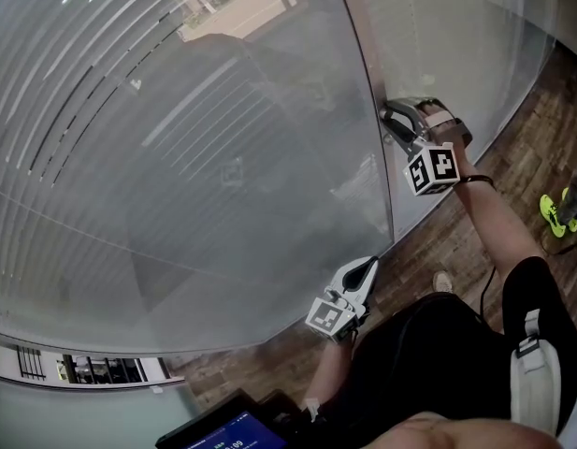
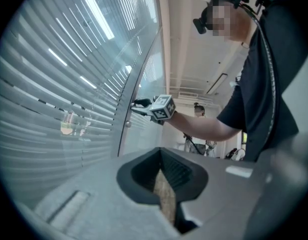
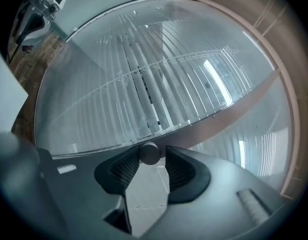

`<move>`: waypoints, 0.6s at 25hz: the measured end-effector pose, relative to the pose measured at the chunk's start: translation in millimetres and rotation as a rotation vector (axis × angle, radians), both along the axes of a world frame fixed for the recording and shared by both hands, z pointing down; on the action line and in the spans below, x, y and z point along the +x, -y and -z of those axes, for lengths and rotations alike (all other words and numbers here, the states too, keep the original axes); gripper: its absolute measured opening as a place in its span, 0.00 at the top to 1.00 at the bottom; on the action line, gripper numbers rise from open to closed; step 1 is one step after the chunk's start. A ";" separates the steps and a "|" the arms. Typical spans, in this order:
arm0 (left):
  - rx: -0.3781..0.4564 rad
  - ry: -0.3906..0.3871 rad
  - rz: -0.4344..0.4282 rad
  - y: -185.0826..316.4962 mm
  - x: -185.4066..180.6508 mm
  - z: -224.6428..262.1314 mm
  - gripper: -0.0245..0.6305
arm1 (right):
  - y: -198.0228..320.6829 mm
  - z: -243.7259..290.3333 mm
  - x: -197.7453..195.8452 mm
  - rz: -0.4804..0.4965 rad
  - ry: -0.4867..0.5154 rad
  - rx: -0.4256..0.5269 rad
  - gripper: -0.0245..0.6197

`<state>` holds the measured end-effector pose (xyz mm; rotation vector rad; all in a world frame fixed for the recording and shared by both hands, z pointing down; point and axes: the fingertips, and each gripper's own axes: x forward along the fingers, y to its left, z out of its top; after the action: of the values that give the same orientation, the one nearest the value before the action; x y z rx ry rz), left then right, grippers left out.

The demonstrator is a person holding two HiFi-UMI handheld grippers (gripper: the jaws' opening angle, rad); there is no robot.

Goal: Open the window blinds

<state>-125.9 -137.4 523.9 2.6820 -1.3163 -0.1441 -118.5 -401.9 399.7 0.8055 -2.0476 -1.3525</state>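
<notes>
Head view: the blinds [image 1: 157, 157] hang behind a glass pane, with horizontal slats and dark gaps between some at the upper left; the right gripper [image 1: 389, 118] reaches to the upright frame [image 1: 363, 54] at the pane's edge; the left gripper [image 1: 366, 269] is lower, near the foot of the glass, above the wooden floor [image 1: 494, 171].

Left gripper view: its jaws taper until the tips meet, with nothing between them; the blinds fill the left side, and the other gripper is at the frame beyond.

Right gripper view: a small round knob [image 3: 150, 153] sits between the jaw tips; the jaws stand a little apart around it, with a thin gap at one pad; the slats lie just behind.
</notes>
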 end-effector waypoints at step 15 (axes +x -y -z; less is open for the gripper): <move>0.012 -0.001 -0.011 3.1 -1.0 -1.5 0.96 | 0.8 -1.1 -2.8 -0.018 -0.034 0.040 0.78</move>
<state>-126.9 -140.5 525.5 2.6983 -1.3045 -0.1533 -121.2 -402.7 400.8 0.8109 -1.9890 -1.3923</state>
